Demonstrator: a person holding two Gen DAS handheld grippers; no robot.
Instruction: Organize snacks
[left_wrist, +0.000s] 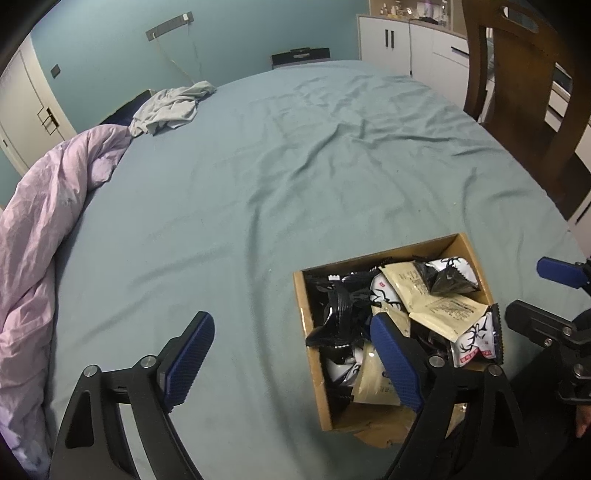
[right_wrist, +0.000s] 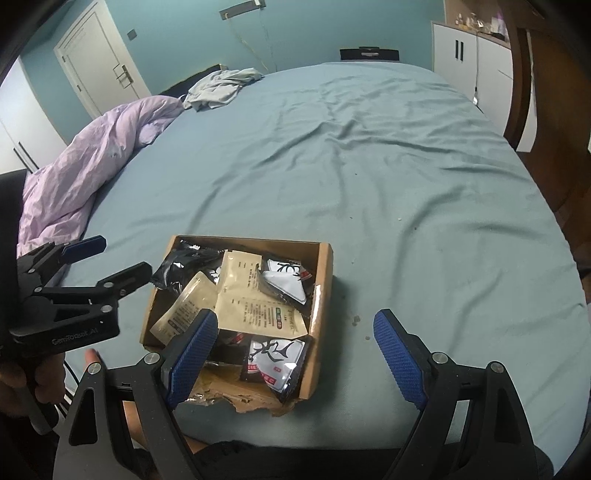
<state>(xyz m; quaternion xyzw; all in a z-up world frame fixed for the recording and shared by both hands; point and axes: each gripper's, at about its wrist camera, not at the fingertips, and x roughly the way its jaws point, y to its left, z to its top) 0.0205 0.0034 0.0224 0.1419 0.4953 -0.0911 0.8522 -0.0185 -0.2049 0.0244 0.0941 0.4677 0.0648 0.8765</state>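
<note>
A shallow rectangular cardboard box (right_wrist: 323, 295) sat on the bed (right_wrist: 369, 166), on its wrinkled blue-grey sheet near the front edge. Its walls were plain brown board, and the edge nearest the person was torn and ragged. The box's long axis ran away from the person toward the far end of the bed. Inside it lay a loose heap of flat snack packets: matte beige paper sachets (right_wrist: 255, 295) printed with small text, glossy black foil packs (right_wrist: 173, 269) with crimped ends, and white packs (right_wrist: 277, 356) with black antler-like drawings and red labels.

The left claw (left_wrist: 291, 354) was spread wide and empty, its blue ribbed pads (left_wrist: 397, 362) well apart, one over the box's left part and the other over bare sheet left of the box. The right claw (right_wrist: 295, 350) was likewise wide open and empty, one pad over the box's near left corner, the other over sheet right of the box.

A crumpled lilac duvet (right_wrist: 92, 155) lay far left of the box.
</note>
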